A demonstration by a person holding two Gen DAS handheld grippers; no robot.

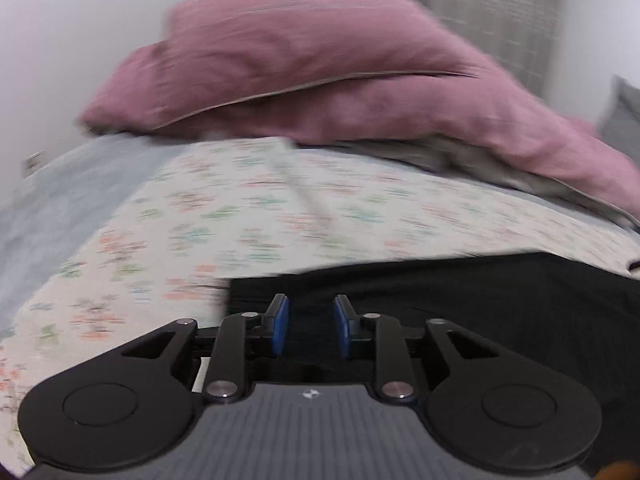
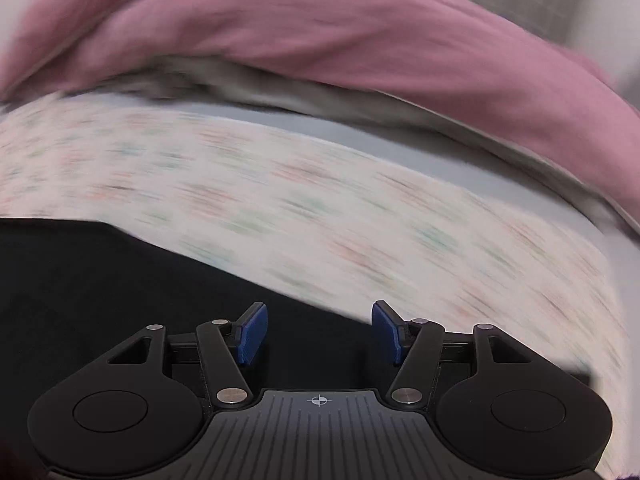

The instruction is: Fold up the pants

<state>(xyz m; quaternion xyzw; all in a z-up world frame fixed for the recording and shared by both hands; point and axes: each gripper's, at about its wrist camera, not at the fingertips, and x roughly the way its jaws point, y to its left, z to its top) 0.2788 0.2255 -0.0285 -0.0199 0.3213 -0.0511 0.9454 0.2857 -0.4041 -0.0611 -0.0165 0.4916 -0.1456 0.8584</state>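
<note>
on the left side, the left tool (image 1: 308, 326) hung over the near corner of the black pants (image 1: 460, 304), its blue pads (image 1: 280, 326) a moderate gap apart with nothing pinched between them; dark cloth showed through the gap but lay below, not in the grip. the pants lay flat on the bed, with a straight far edge and a squared left corner, which read as a garment already folded at least once. whether more folds were left i could not tell, since only part of the cloth showed.

further right, the right tool (image 2: 318, 334) stood wider apart, pads (image 2: 252, 334) clear of everything, over the slanting edge of the same pants (image 2: 120, 300), which filled the lower left of that view. it too held nothing. judging from both empty tools above neat edges, a fold looked just laid down, and a final fold or a smoothing was probably what remained.

the surface was a bed with a pale floral sheet (image 1: 248, 216), blurred in both views, and a light blue cover (image 1: 60, 200) showed along its left side. behind the pants, well apart from them, lay a pink pillow (image 1: 304, 64) stacked on another pink pillow, with a grey edge under them. a plain white wall (image 1: 60, 40) stood at left, a grey curtain (image 1: 480, 8) at back right, and a grey cushion (image 1: 624, 116) at the far right.
</note>
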